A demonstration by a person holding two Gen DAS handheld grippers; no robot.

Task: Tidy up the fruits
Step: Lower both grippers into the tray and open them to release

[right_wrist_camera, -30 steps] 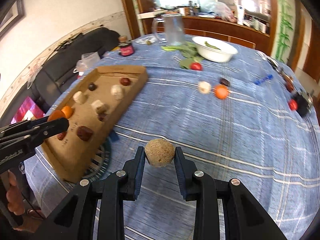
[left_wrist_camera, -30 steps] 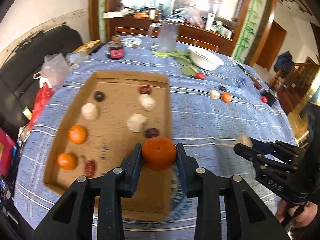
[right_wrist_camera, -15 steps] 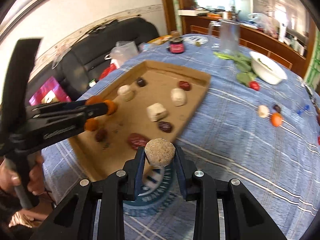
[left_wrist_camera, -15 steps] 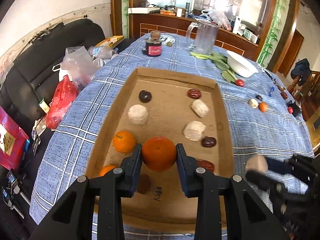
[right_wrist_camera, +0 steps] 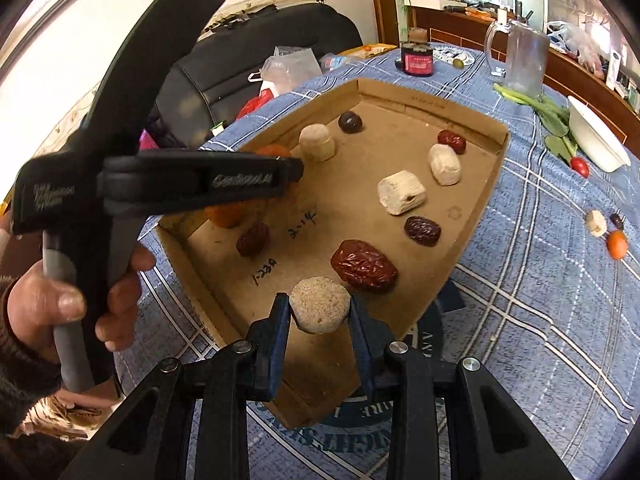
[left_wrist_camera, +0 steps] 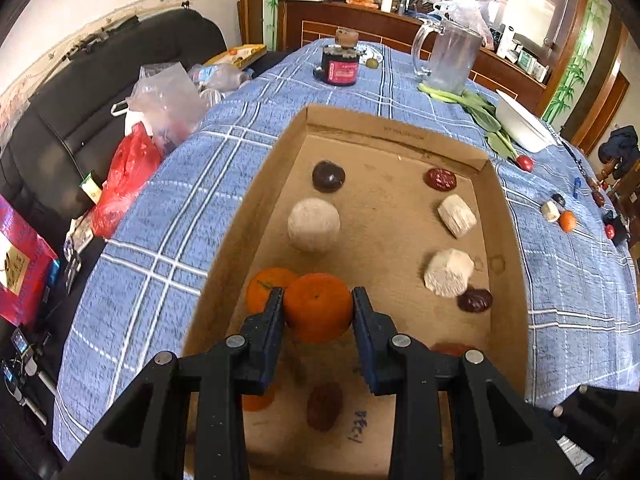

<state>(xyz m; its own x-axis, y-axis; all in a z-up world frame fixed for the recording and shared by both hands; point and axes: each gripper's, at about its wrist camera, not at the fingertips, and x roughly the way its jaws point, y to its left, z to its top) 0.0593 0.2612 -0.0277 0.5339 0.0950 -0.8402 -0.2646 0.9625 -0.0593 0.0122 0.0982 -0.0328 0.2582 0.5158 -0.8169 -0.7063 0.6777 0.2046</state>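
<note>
My left gripper (left_wrist_camera: pixel 318 308) is shut on an orange tangerine (left_wrist_camera: pixel 318 306), held above the near left part of the cardboard tray (left_wrist_camera: pixel 396 132). Another tangerine (left_wrist_camera: pixel 262 286) lies in the tray just behind it. My right gripper (right_wrist_camera: pixel 318 310) is shut on a pale beige round piece (right_wrist_camera: pixel 319 309), over the tray's near end (right_wrist_camera: pixel 472 216) beside a large red date (right_wrist_camera: pixel 363 266). The tray also holds white chunks (left_wrist_camera: pixel 448 273), a pale ball (left_wrist_camera: pixel 313 224), dark dates (right_wrist_camera: pixel 422 231) and a dark plum (left_wrist_camera: pixel 328 176). The left gripper's body (right_wrist_camera: pixel 192 182) crosses the right wrist view, a hand (right_wrist_camera: pixel 68 304) on its handle.
On the blue checked cloth (left_wrist_camera: pixel 176 216) lie a small white piece (right_wrist_camera: pixel 597 223), a little orange (right_wrist_camera: pixel 616 244) and a red tomato (right_wrist_camera: pixel 580 165). A white bowl (left_wrist_camera: pixel 520 124), greens, a glass jug (left_wrist_camera: pixel 450 58) and a dark jar (left_wrist_camera: pixel 340 66) stand farther back. Bags sit on a black sofa (left_wrist_camera: pixel 80 120).
Both grippers swept left, from above the cloth to above the tray, and sank a little, each still gripping its piece. The tray now fills both views.
</note>
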